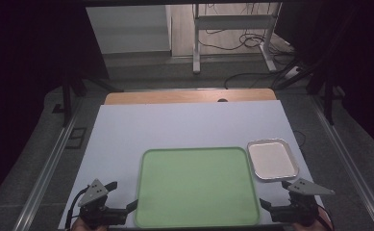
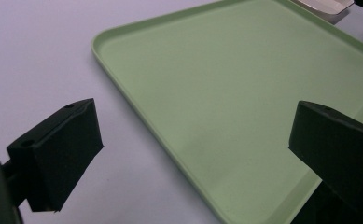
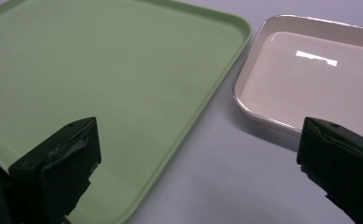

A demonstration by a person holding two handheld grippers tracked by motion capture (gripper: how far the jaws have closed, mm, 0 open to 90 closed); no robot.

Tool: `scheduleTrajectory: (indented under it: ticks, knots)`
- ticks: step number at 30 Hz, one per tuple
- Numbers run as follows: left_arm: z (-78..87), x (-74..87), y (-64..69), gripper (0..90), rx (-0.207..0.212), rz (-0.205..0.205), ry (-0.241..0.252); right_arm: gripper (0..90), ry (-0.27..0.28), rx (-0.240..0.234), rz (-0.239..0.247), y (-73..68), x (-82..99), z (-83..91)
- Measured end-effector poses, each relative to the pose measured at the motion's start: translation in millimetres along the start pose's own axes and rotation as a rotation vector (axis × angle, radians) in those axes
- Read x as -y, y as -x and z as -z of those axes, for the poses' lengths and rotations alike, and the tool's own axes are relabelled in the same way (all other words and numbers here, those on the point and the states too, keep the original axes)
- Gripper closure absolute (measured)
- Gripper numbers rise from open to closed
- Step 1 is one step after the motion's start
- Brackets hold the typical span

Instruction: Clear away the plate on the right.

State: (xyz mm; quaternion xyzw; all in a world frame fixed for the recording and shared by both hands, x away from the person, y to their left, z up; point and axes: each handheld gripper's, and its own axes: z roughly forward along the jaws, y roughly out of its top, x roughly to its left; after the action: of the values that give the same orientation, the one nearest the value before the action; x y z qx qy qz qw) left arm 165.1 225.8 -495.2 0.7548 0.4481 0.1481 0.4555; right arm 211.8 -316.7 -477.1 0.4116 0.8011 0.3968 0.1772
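A large pale green tray (image 1: 197, 187) lies flat at the near middle of the white table top (image 1: 151, 130), with nothing on it. A small white tray with a metal rim (image 1: 272, 159) sits just past its far right corner. My left gripper (image 1: 122, 204) rests open at the green tray's near left corner; in the left gripper view its jaws straddle the tray's edge (image 2: 137, 112). My right gripper (image 1: 271, 204) is open at the near right corner, between the green tray (image 3: 100, 70) and the white tray (image 3: 305, 74).
The white top covers a wooden table whose far edge (image 1: 189, 96) shows beyond it. Metal rails (image 1: 50, 168) run along both sides on the floor. A desk frame (image 1: 232, 33) and cables stand farther back.
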Motion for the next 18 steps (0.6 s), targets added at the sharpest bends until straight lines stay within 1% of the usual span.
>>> scheduleTrajectory:
  ticks: [2,5,8,12,18]
  knots:
    - [0.1,0.1,-0.3,2.3,-0.001,0.004,0.001,0.0,0.0,0.008,0.005,0.4,-1.0,-1.1]
    - [0.2,0.0,-0.7,2.2,-0.001,0.006,0.001,0.0,0.006,0.01,-0.003,2.8,-2.6,-3.5]
    - [0.3,0.0,-1.0,2.2,-0.001,0.008,0.002,0.0,0.023,0.003,-0.013,5.9,-4.2,-5.3]
    - [0.3,0.1,-0.8,2.2,-0.001,0.006,0.002,0.0,0.049,0.018,-0.011,9.9,-6.7,-6.4]
    - [0.2,0.0,-0.8,2.2,-0.002,0.007,0.002,0.0,0.057,0.022,-0.017,13.2,-8.3,-8.8]
